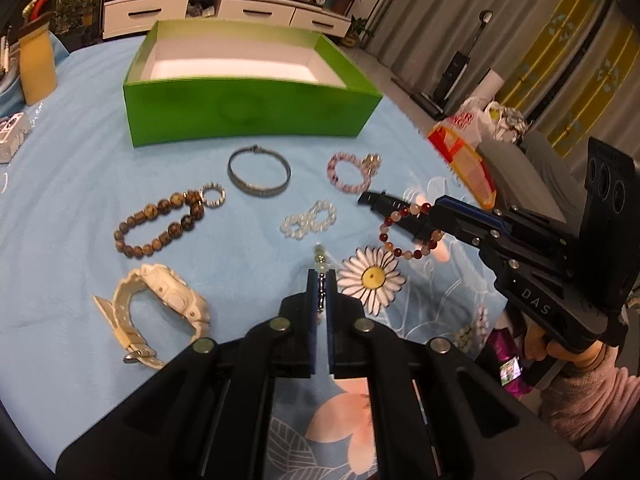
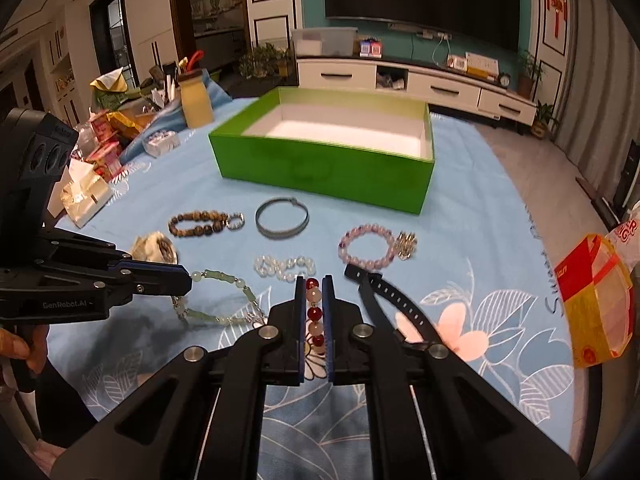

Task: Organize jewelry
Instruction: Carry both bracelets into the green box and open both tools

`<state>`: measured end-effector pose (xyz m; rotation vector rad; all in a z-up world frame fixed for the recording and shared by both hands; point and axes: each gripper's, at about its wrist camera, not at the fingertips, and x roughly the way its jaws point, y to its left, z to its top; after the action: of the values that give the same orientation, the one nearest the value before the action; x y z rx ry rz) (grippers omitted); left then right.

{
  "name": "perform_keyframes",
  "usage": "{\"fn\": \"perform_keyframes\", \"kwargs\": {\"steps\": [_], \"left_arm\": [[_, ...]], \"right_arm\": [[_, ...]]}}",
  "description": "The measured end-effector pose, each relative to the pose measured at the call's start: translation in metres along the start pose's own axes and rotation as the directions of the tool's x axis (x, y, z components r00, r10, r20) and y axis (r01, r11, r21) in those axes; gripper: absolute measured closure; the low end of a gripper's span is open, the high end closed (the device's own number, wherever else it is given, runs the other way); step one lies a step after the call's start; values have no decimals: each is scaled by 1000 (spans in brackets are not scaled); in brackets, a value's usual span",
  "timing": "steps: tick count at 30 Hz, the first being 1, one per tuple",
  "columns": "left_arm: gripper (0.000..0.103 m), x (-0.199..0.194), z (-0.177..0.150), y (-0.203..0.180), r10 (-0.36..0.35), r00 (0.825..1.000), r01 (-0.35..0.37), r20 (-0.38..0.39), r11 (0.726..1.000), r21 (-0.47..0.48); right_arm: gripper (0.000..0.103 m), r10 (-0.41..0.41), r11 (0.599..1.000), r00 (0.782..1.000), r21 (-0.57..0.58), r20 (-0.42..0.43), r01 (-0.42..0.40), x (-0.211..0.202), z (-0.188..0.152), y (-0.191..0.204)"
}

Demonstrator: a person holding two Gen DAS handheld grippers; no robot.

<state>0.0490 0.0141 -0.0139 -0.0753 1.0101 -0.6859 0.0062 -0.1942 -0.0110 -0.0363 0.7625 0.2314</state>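
Our left tool point(image 1: 321, 276) is clamped on a pale green bead bracelet point(image 2: 218, 296), which hangs from its tips just above the blue bench point(image 1: 72, 264). Our right tool point(image 2: 313, 284) is pinched tight on a red-and-white bead bracelet point(image 1: 408, 232) — also lifted clear of the cloth. Spread before us lie a brown bead bracelet point(image 1: 158, 222), a metal bangle point(image 1: 259, 176), a clear bead bracelet point(image 1: 308, 220), a pink bead bracelet point(image 1: 352, 172) and a white watch point(image 1: 156, 312). The green box point(image 1: 248, 108) stands open beyond them — white inside.
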Motion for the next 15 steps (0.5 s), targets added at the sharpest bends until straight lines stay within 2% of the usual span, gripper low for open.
{"fn": "perform_keyframes", "kwargs": {"steps": [15], "left_arm": [[100,-34,47,-2,-6,992,6,127,1000,2]], "right_arm": [[96,-30,1000,994,-6,108,31,-22,44,-11]]}}
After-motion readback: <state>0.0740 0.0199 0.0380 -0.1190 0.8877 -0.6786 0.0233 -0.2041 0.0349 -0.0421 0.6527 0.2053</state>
